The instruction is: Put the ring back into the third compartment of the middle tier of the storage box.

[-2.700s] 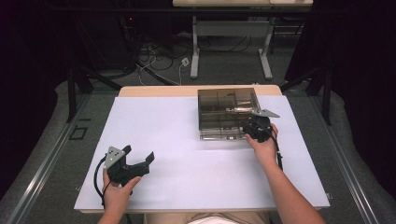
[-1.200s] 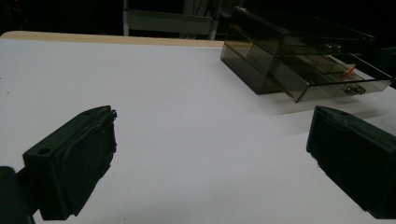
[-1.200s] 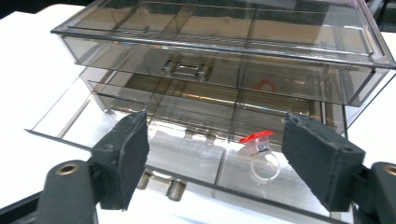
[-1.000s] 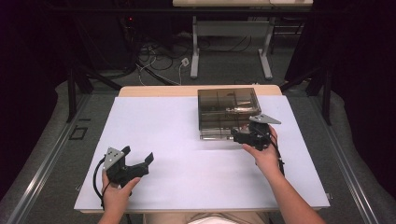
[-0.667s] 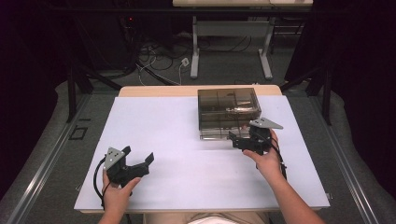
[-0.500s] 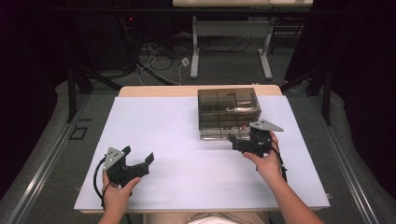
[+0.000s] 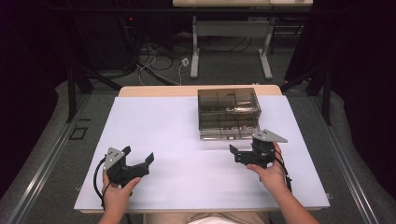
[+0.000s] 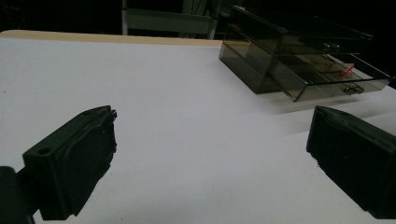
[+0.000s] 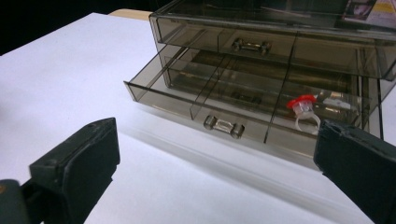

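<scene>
High view: smoked-plastic drawer box sits upper centre-right on the white bench, bottom drawer pulled out toward the person. Right claw lies lower right, just below the box, apart from it; jaws have just been opening, nothing between them. Left claw lower left, well apart from the box, jaws spread, empty.

Left gripper view: both jaws wide at the bottom corners, bare bench between. Drawer box upper right, w/ a red bit in the open drawer.

Right gripper view: jaws wide apart, released. Open drawer at centre; red-topped clear ring in its right compartment, centre right of frame. Metal handle on the drawer front. No readable writing; a label at top right is too blurred.
</scene>
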Demonstrator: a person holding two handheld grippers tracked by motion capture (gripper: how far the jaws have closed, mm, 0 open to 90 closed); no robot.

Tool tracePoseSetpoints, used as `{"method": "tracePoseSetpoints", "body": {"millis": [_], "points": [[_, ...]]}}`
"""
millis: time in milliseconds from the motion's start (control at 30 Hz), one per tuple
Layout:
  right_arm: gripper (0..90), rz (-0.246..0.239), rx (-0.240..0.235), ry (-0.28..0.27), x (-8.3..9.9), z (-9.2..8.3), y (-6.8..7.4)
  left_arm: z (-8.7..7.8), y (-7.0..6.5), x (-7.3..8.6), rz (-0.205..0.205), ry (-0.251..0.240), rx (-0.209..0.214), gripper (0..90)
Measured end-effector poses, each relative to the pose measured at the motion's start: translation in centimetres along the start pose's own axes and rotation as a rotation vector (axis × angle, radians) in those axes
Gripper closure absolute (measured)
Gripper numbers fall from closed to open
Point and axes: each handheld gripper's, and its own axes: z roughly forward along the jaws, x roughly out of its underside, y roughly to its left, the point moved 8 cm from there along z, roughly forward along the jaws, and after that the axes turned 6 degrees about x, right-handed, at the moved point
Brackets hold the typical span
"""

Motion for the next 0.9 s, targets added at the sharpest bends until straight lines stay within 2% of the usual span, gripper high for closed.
{"method": "tracePoseSetpoints", "body": {"millis": [200,467,733,900], "points": [[0.0,0.017,-0.007,0.021,1.0,-0.8,-0.5,0.0,0.0,0.0,0.001,0.0,-0.001,1.5],[0.0,0.017,-0.009,0.012,2.1,-1.6,-1.0,0.0,0.0,0.0,0.001,0.0,-0.002,1.5],[0.0,0.021,0.023,0.01,3.3,-1.5,-2.3,0.0,-0.1,0.1,-0.001,0.003,0.002,1.5],[0.0,0.041,0.043,0.002,3.7,-1.5,-3.4,0.0,0.0,0.1,-0.003,0.003,0.002,1.5]]}}
